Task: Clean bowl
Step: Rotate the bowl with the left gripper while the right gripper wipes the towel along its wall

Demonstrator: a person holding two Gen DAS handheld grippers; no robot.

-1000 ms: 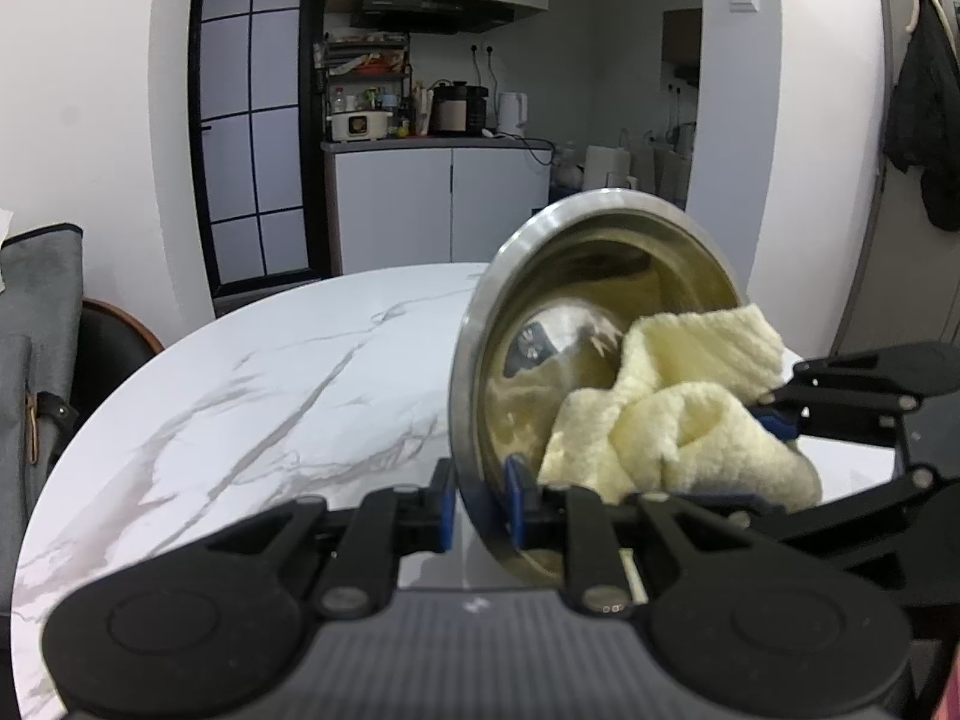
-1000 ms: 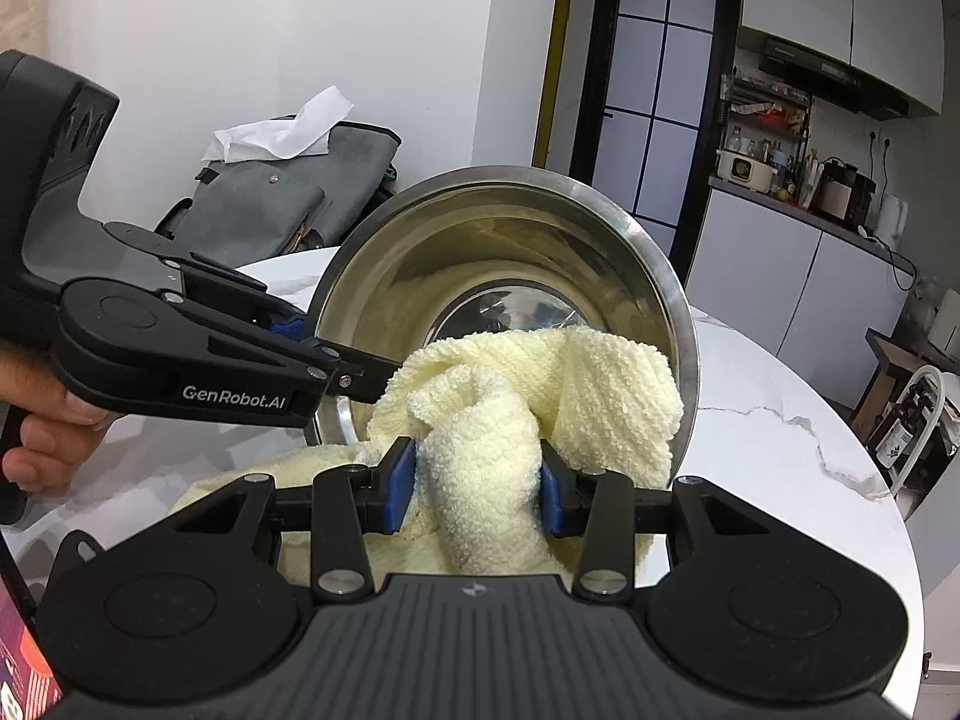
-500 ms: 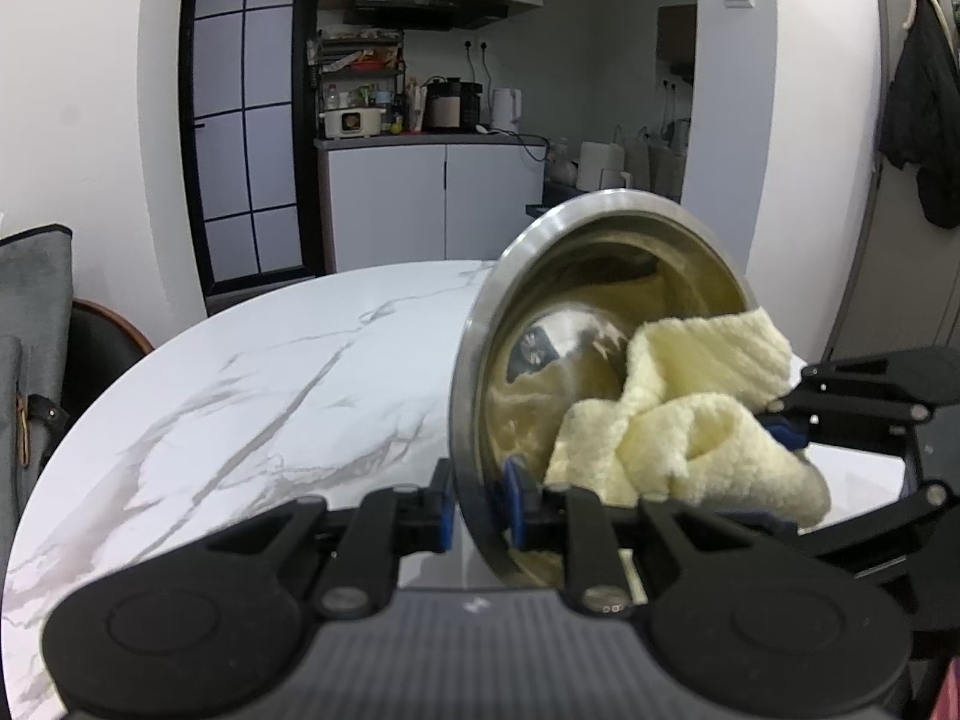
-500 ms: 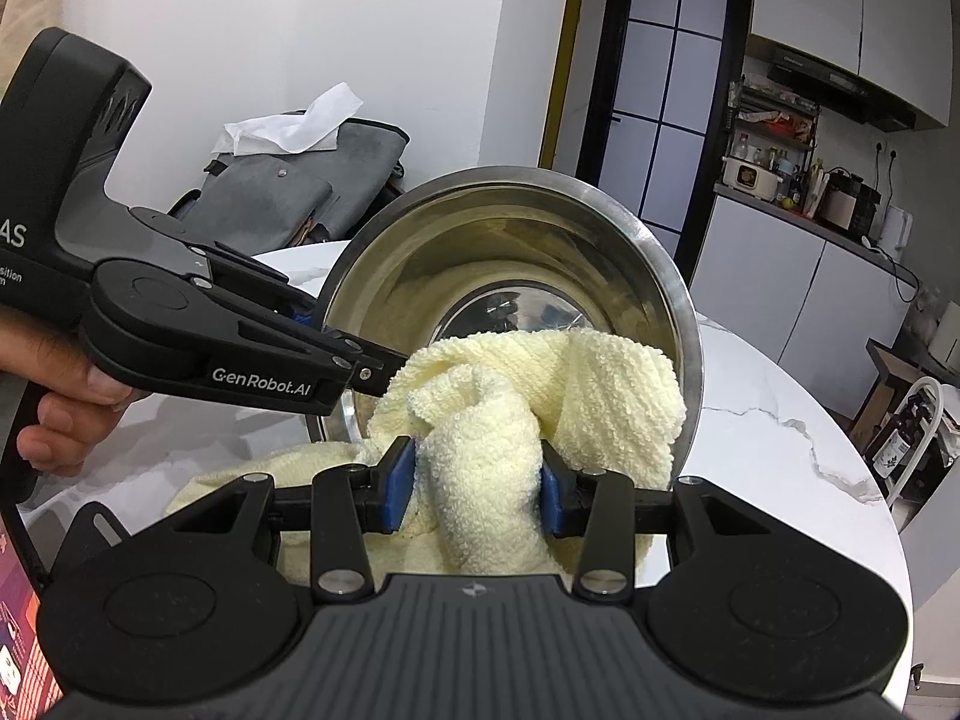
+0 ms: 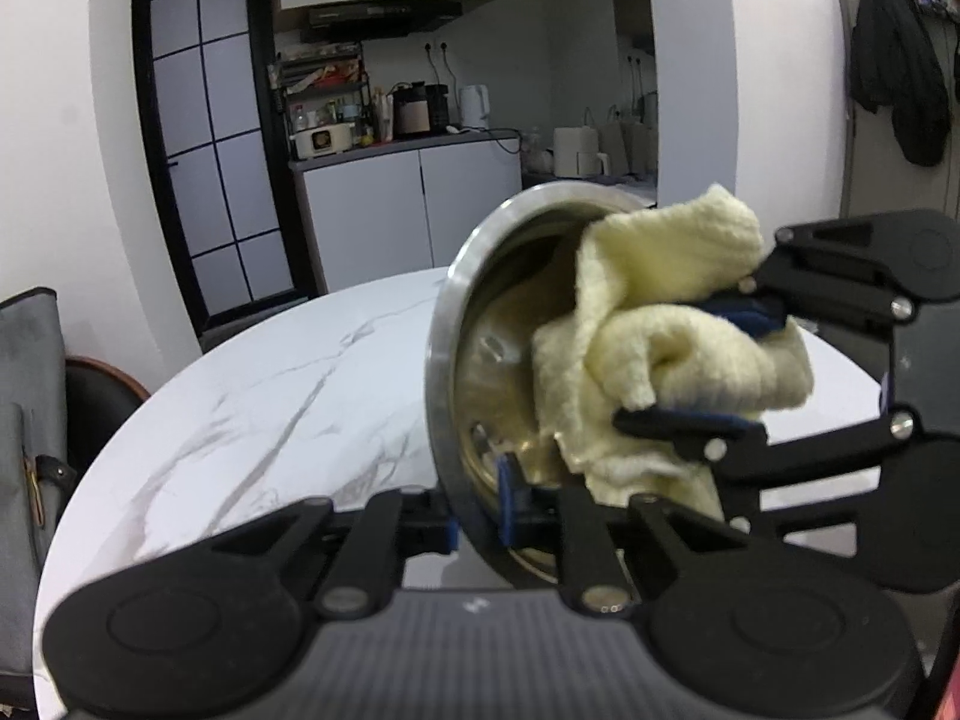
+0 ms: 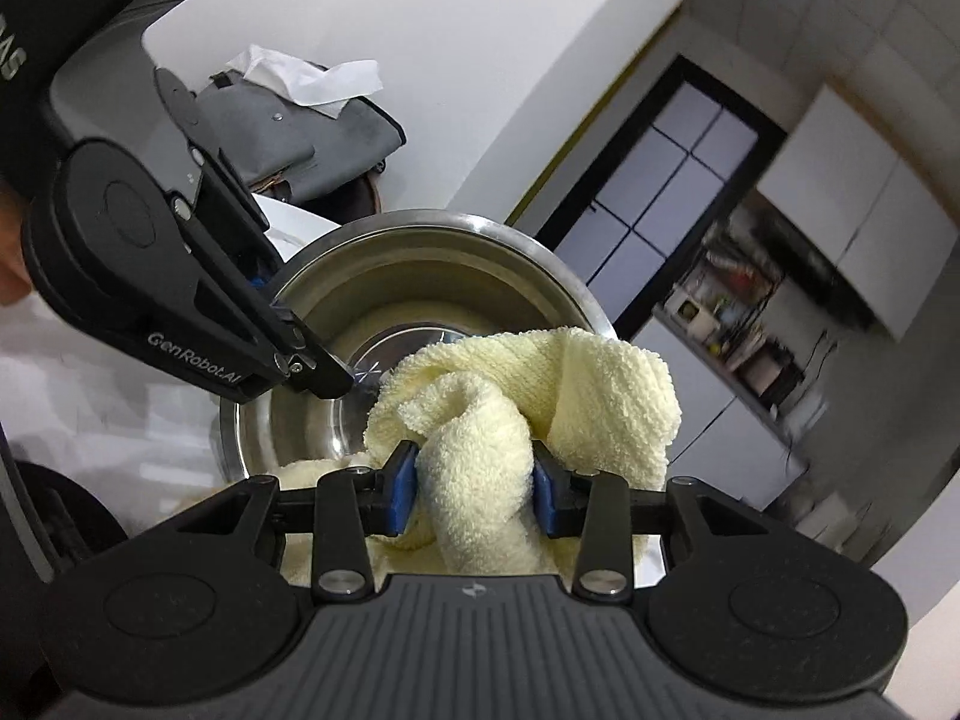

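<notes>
Pinching bowl (image 5: 447,360) rim, L claw (image 5: 477,513); R claw (image 6: 474,483) tightening on towel (image 6: 540,384), marble table (image 5: 270,396) beneath.

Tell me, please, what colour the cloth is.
Pale yellow cloth, clearest in the right wrist view.

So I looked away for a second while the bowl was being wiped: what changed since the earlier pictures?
The right gripper rolled, sweeping the yellow towel from low in the steel bowl up toward its top rim; its jaws are closing tighter on the towel. Unchanged: the left gripper stays clamped on the bowl's lower rim, and the bowl stays tilted on edge above the marble table.
</notes>
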